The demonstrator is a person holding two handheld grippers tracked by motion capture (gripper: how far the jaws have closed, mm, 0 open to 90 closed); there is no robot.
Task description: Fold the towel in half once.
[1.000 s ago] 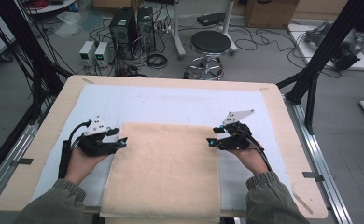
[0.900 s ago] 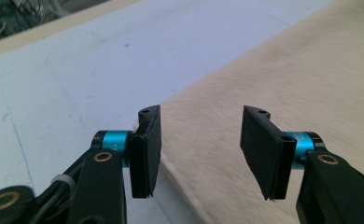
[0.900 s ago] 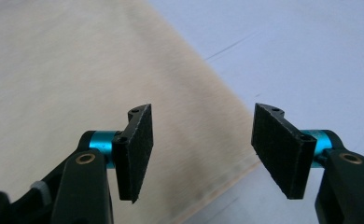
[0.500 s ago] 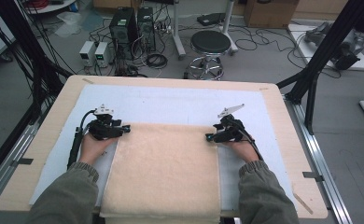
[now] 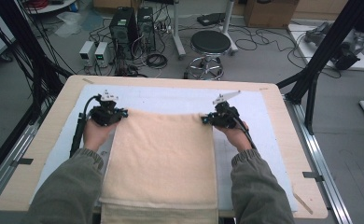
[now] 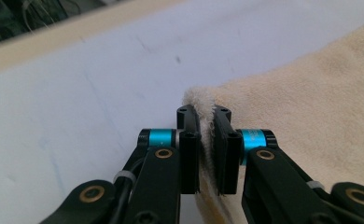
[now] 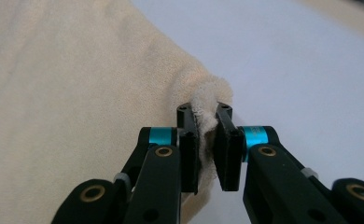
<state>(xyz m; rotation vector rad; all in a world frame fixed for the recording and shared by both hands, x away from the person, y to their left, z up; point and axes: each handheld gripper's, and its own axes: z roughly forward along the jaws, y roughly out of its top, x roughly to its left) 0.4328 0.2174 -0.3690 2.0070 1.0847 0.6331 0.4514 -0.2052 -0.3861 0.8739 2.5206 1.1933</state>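
Two grippers pinch the far corners of a beige towel (image 5: 164, 154) that lies flat on the white mat (image 5: 171, 99) covering the wooden table (image 5: 52, 121). From the high view, the left gripper (image 5: 122, 113) sits at the towel's far left corner and the right gripper (image 5: 205, 119) at its far right corner, each held in a hand whose olive sleeve comes in from the bottom edge. The near end of the towel hangs over the table's front edge.

Seen from the left gripper view, the left gripper's fingers (image 6: 188, 140) have just been closing and now stand clamped on a small upright fold of the towel's hem, with the rest of the cloth spreading away to the right over the mat. The right gripper view matches it: the right gripper's fingers (image 7: 189, 140) have likewise just been closing and are clamped on a bunched tuft of the corner, the cloth stretching off to the left.

Beyond the table, a black round stool (image 5: 210, 43) stands on the grey floor among loose cables
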